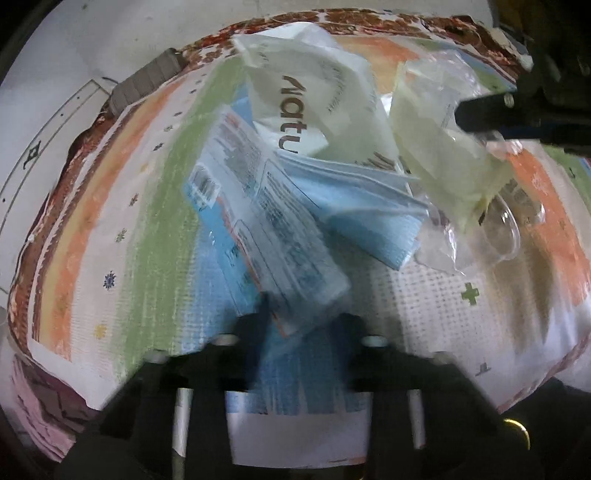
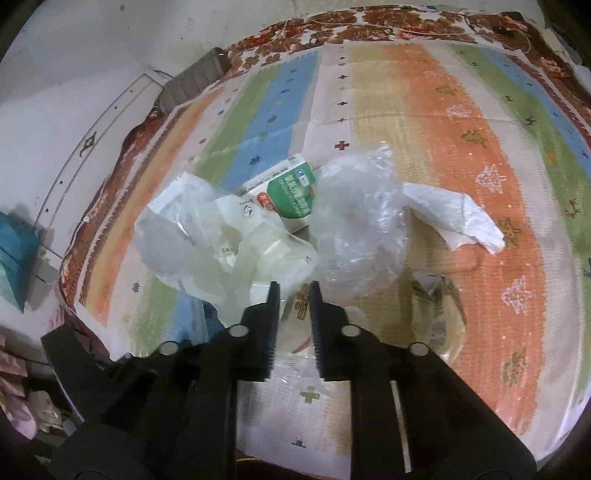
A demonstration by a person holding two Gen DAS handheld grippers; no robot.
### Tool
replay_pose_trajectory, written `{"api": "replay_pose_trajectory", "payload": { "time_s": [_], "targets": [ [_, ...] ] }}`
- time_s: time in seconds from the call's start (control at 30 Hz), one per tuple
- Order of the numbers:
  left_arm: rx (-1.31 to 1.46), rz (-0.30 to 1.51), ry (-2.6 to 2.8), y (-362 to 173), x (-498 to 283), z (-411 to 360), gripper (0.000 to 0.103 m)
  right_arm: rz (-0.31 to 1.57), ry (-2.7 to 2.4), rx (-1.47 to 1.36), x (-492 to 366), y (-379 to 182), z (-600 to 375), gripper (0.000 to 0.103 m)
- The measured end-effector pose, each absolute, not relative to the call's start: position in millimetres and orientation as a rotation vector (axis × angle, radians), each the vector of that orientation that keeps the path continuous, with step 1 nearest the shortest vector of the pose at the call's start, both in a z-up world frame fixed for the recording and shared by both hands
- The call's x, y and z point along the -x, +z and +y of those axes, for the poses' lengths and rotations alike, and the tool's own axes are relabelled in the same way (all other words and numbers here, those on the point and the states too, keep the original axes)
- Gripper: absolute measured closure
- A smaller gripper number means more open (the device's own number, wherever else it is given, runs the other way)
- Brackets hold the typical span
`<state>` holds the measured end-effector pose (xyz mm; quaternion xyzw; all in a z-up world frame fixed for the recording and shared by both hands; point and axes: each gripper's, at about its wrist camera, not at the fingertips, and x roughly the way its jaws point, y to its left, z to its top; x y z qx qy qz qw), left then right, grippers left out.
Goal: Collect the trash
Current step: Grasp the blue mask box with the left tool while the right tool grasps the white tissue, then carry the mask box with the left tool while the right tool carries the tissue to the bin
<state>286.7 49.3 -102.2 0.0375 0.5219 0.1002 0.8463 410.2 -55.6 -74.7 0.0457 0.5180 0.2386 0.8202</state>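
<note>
- The left gripper [image 1: 301, 325] is at the bottom of the left wrist view. Its two fingers stand close on a printed plastic packet [image 1: 266, 225] with a barcode and small text; the lower corner of the packet sits between them, so it looks pinched, but the picture is blurred there.
- Ahead of this claw I count five pieces of trash: the printed packet, one folded light blue sheet [image 1: 365, 218] behind and right of it, one white bag with brown letters "natu" [image 1: 314, 107] further ahead, one pale yellowish plastic bag [image 1: 439, 155] ahead to the right, and one clear plastic piece [image 1: 498, 236] below that bag.
- The right gripper [image 2: 293, 291] is narrowly open, with a small gap between its two ribbed fingers [image 2: 269, 332]. Nothing is clearly held; a thin clear plastic lies under the gap, and I cannot tell if it touches the fingers.
- In the left wrist view one black finger of the right gripper [image 1: 480, 118] comes in from the upper right, at the edge of the yellowish bag.
- Ahead of the right claw I count four pieces: one translucent white bag [image 2: 207, 236] ahead to the left, one green and white carton [image 2: 288, 192] straight ahead and further, one crumpled clear plastic wrap [image 2: 358, 221] just ahead to the right, and one white paper tissue [image 2: 454, 214] further right.
- All lies on one striped mat [image 2: 443, 122] with orange, green, blue and white bands, which is on a brown flower-pattern cloth [image 2: 388, 22].
</note>
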Motion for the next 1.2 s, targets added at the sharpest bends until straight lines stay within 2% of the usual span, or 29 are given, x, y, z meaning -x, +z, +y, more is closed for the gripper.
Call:
{"api": "replay_pose_trajectory", "payload": {
  "time_s": [0.03,0.13,0.27,0.6,0.8,1.2],
  "targets": [
    [-0.064,1.099,0.207,-100,-286,51,0.1,1.102,0.514,-0.099,-409,-74,-55,0.094],
    [-0.027,1.079,0.197,-87,-285,56,0.102,1.09,0.523,-0.101,-404,-68,-59,0.1],
    [0.089,1.071,0.176,-67,-282,68,0.103,1.088,0.531,-0.119,-397,-59,-64,0.103],
    [0.309,1.027,0.137,-26,-263,102,0.103,1.037,0.548,-0.052,-363,-24,-68,0.103],
    [0.444,1.036,0.082,-19,-241,107,0.103,1.022,0.523,-0.02,-344,-13,-86,0.103],
    [0.448,1.003,-0.011,1,-220,86,0.103,0.982,0.521,0.015,-297,8,-106,0.103]
  ]
}}
